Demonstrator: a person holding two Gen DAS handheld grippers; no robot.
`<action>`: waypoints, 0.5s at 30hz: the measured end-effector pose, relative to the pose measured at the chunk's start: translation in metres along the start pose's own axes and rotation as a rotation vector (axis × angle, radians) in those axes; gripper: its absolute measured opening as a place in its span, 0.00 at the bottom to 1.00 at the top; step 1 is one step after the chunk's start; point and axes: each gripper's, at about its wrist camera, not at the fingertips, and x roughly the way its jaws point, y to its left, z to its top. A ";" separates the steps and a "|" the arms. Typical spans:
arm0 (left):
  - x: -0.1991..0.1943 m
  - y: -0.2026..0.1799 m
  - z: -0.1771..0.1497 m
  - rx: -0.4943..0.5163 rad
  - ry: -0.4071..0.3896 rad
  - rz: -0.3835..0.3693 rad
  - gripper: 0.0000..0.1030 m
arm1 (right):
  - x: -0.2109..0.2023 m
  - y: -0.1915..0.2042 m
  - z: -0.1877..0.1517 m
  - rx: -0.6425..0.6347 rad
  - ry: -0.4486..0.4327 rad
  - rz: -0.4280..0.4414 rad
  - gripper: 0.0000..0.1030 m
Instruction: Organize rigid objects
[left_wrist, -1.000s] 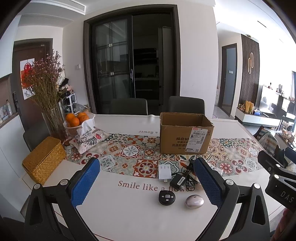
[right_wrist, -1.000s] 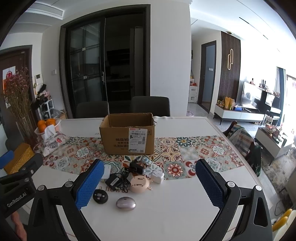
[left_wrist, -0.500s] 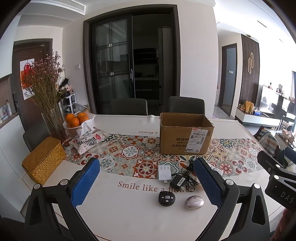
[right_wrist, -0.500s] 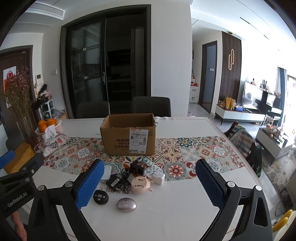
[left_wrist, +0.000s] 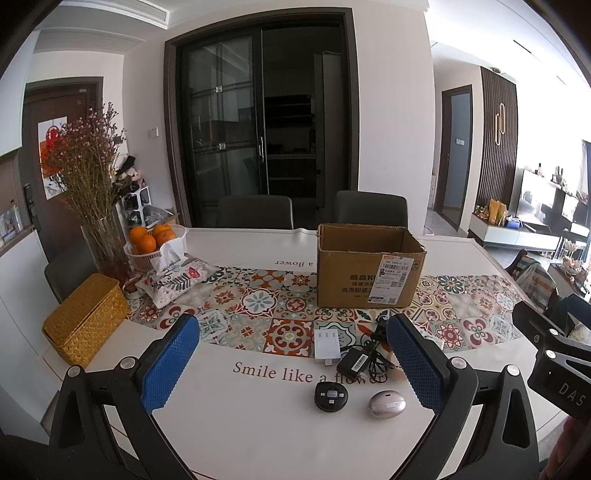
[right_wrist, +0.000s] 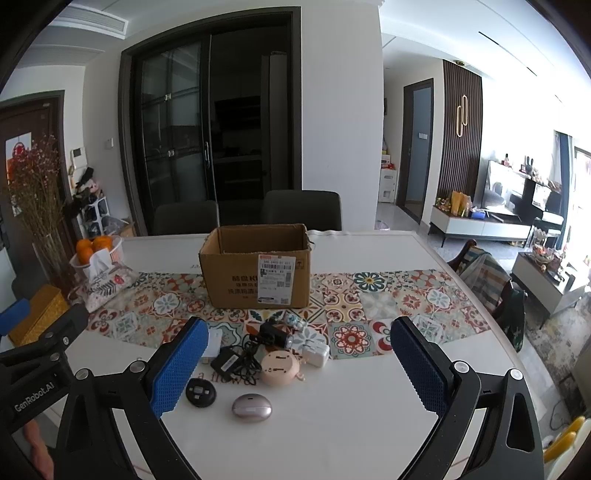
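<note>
Right wrist view says you're hovering both the left gripper (left_wrist: 291, 363) and right gripper (right_wrist: 299, 365) wide and empty over gadgets (right_wrist: 255, 363) lying before the cardboard box (right_wrist: 258, 267), so probably grab one next.

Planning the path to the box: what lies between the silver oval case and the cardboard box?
In the right wrist view, between the silver oval case and the cardboard box lie a pink round gadget, a black adapter with cable and other small devices.

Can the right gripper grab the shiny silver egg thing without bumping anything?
Probably yes. The right gripper is open, and the silver egg lies alone on bare table, nearest of all, apart from the black disc beside it.
</note>
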 end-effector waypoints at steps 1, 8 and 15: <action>0.000 0.000 0.000 0.000 0.001 0.000 1.00 | 0.000 0.000 0.000 -0.001 0.001 0.001 0.97; 0.002 -0.001 0.002 0.000 0.000 -0.002 1.00 | 0.000 0.000 0.000 -0.001 0.001 0.000 0.97; 0.004 -0.001 0.003 0.000 -0.001 -0.005 1.00 | 0.001 -0.001 0.001 -0.002 0.001 -0.001 0.97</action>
